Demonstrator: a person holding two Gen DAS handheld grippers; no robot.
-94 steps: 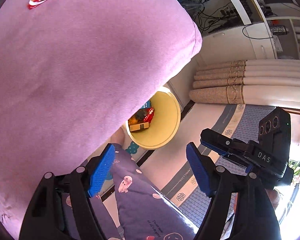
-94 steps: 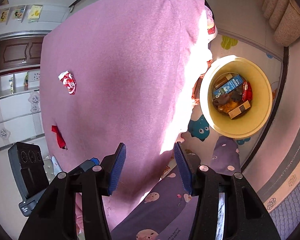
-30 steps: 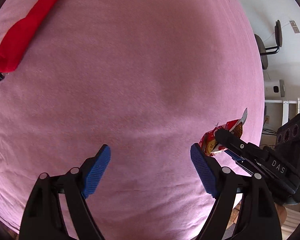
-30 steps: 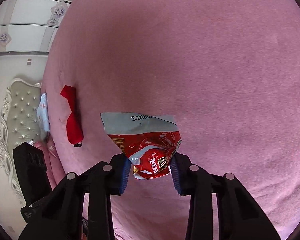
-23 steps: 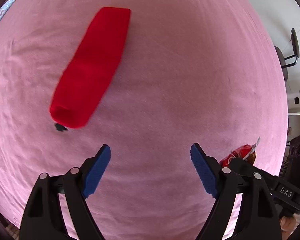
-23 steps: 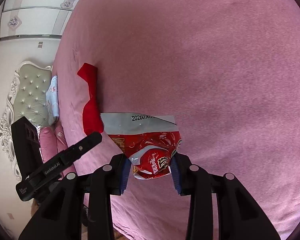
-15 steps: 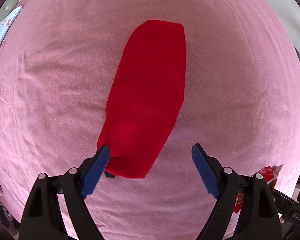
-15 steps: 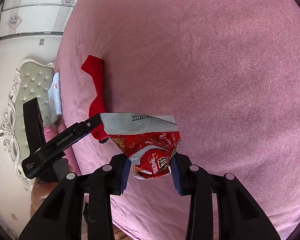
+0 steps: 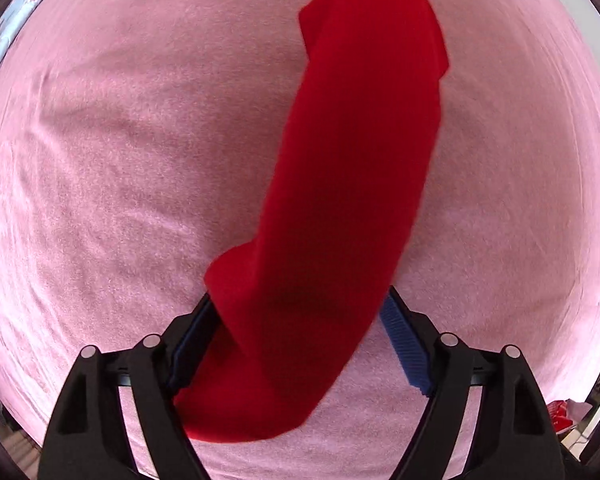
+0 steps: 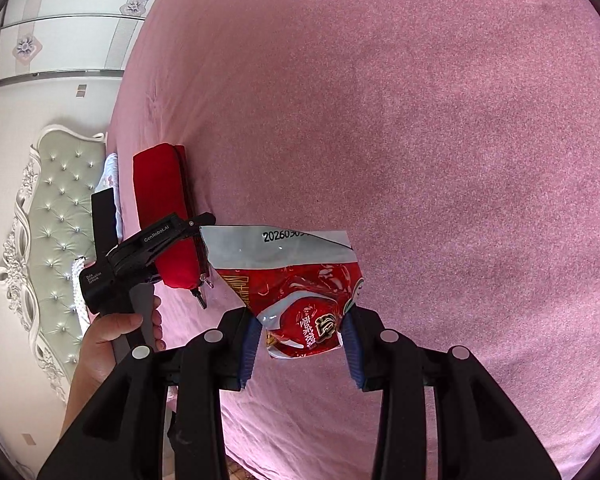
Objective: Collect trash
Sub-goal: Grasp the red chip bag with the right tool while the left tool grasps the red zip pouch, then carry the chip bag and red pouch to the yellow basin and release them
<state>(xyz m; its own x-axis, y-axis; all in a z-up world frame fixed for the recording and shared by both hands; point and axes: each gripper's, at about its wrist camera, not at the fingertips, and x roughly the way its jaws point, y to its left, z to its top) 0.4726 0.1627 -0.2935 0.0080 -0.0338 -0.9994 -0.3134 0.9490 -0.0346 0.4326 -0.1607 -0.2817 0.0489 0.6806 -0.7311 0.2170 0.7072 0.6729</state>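
I now have the left gripper (image 9: 300,344) straight over the red pouch (image 9: 340,208) that lies on the pink bedspread (image 9: 100,160). A second ago that pouch sat far up in the corner of my left wrist view; half a second ago its near end was only just reaching my blue pads; now it fills the middle of the picture and its lower end passes between the two fingers. The jaws are closing around it from wide. The right pad (image 9: 404,352) shows clear of the fabric, with a gap between them, and the left pad is mostly hidden behind the red cloth, so I judge the grip is not yet made.

From the right wrist view the left gripper (image 10: 198,250) comes down on the near end of the same pouch (image 10: 160,204), the hand (image 10: 112,336) wrapped on its handle, and a small dark zip pull (image 10: 201,300) lies at that end.

The right gripper (image 10: 298,340) has not changed: its jaws stay narrow, clamped on the red snack wrapper (image 10: 292,288), which it carries above the bedspread just as it did a second ago.

For the task, that means one piece of trash is secured and the second pickup is in hand. Once the left pads bite, I expect to carry both to a bin, which shows in neither view.
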